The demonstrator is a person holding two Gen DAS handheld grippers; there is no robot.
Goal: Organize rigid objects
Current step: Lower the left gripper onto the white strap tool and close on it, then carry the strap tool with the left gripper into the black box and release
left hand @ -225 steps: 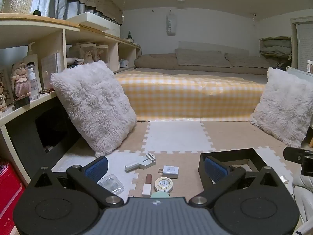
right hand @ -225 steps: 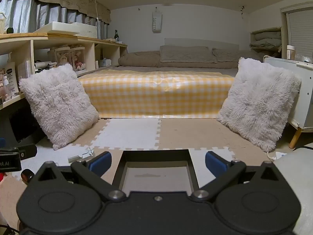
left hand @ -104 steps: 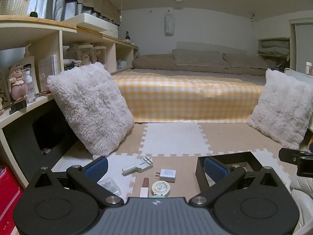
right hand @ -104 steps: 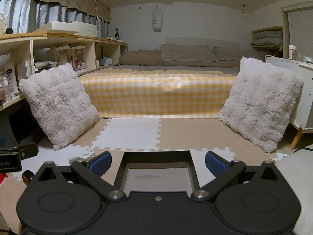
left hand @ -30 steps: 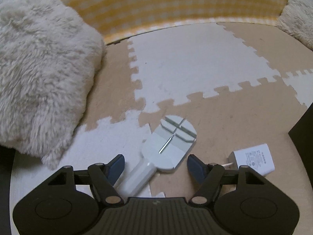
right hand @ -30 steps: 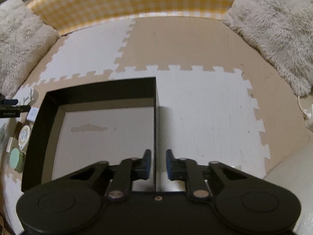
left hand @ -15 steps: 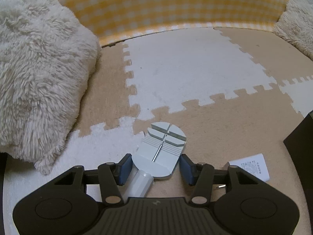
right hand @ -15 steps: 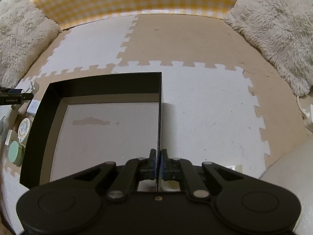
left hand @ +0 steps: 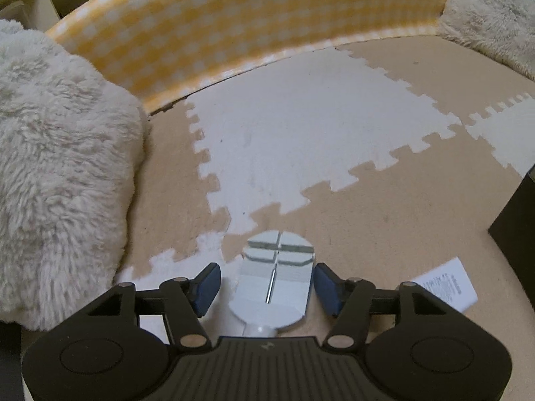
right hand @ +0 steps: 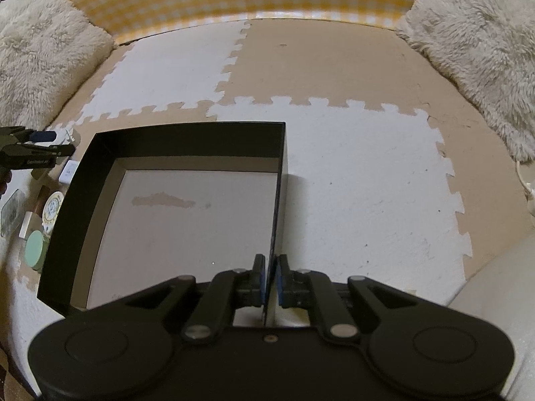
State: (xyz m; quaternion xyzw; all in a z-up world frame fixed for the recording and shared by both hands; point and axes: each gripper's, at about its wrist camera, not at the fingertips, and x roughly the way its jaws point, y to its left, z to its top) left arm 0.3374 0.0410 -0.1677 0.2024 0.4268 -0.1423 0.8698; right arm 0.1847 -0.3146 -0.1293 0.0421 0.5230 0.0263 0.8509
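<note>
A pale grey hand tool (left hand: 276, 279) with a round slotted head lies on the foam mat. It sits between the blue pads of my left gripper (left hand: 267, 289). The jaws are opening, and a gap shows between the left pad (left hand: 209, 287) and the tool. My right gripper (right hand: 271, 284) is shut on the thin right wall of an empty black box (right hand: 279, 180). From the right wrist view, the left gripper (right hand: 50, 142) is at the box's far left corner.
A white charger (left hand: 444, 287) lies right of the tool, near the box corner (left hand: 518, 227). Left of the box lie a round tin (right hand: 51, 209), a green lid (right hand: 35, 249) and a clear case (right hand: 10, 210). Fluffy pillows (left hand: 60, 173) (right hand: 478, 43) flank the mat and a yellow-checked bed (left hand: 234, 26) stands behind it.
The left gripper tipped down over the tool, narrowed around it, then widened a little; the tool now lies straighter between the pads. The right jaws closed onto the box wall.
</note>
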